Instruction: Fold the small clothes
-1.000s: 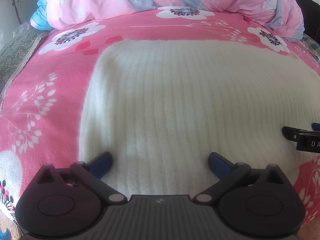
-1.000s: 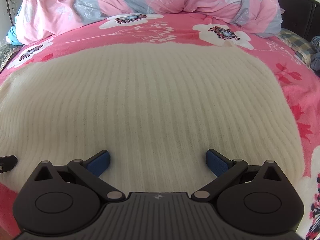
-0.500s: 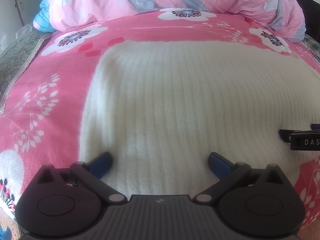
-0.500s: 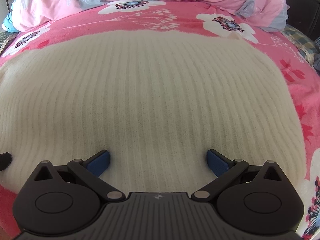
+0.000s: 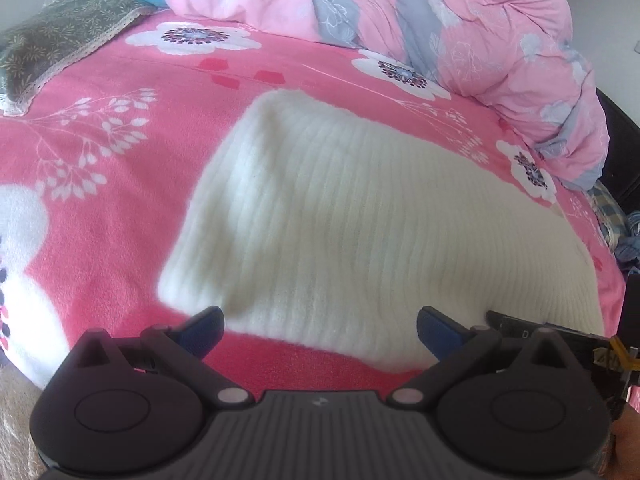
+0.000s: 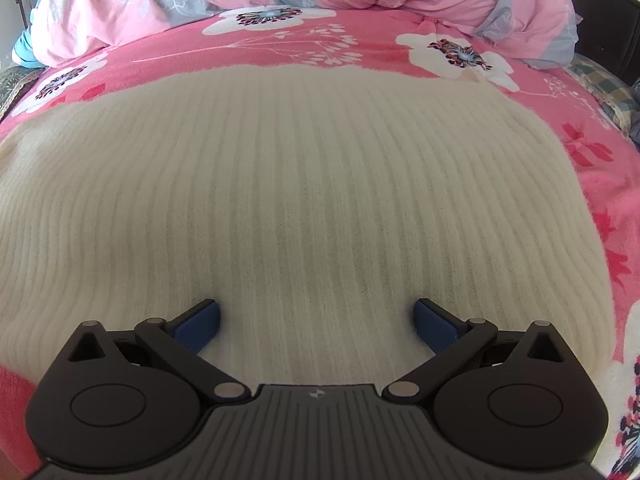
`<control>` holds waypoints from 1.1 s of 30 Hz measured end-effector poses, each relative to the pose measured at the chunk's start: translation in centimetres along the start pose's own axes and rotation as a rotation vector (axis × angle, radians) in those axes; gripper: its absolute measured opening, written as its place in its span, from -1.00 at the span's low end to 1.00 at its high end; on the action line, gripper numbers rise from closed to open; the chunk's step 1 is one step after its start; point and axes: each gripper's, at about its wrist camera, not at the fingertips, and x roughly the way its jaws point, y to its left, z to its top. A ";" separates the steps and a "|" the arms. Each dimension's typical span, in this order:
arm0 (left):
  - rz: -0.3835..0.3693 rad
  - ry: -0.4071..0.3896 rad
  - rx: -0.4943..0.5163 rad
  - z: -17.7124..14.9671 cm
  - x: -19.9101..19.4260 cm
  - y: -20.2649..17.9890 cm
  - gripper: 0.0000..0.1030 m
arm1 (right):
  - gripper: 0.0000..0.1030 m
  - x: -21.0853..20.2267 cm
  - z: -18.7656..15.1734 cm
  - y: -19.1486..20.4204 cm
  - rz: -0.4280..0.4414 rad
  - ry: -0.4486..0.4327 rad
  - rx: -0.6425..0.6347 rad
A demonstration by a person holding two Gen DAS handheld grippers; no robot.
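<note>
A cream ribbed knit garment (image 5: 360,216) lies flat as a folded rectangle on the pink flowered bedspread (image 5: 100,184). My left gripper (image 5: 320,326) is open and empty, at the garment's near edge by its near left corner. My right gripper (image 6: 316,320) is open and empty, low over the garment (image 6: 304,184) near its front edge. The right gripper also shows at the right edge of the left wrist view (image 5: 560,332).
A bunched pink and grey quilt (image 5: 440,28) lies along the far side of the bed. A grey-green patterned cloth (image 5: 52,48) sits at the far left. A checked fabric (image 6: 600,92) lies at the right edge.
My left gripper has pulled back and swung left, so the garment's near edge and bare bedspread now show between its fingers. My right gripper has edged slightly forward over the garment.
</note>
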 end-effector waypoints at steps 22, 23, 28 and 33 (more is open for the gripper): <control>-0.018 -0.069 -0.221 0.5 3.2 4.6 0.80 | 1.00 -0.1 -0.2 -0.3 0.032 -0.011 -0.013; -0.018 -0.068 -0.229 0.8 3.5 4.9 0.80 | 1.00 0.0 -0.2 -0.3 0.032 -0.008 -0.013; -0.044 -0.055 -0.292 2.0 5.7 6.3 0.89 | 1.00 0.2 0.0 -0.2 0.030 0.002 -0.015; -0.048 -0.090 -0.276 3.5 6.4 5.3 0.92 | 1.00 0.3 0.0 -0.2 0.027 -0.001 -0.015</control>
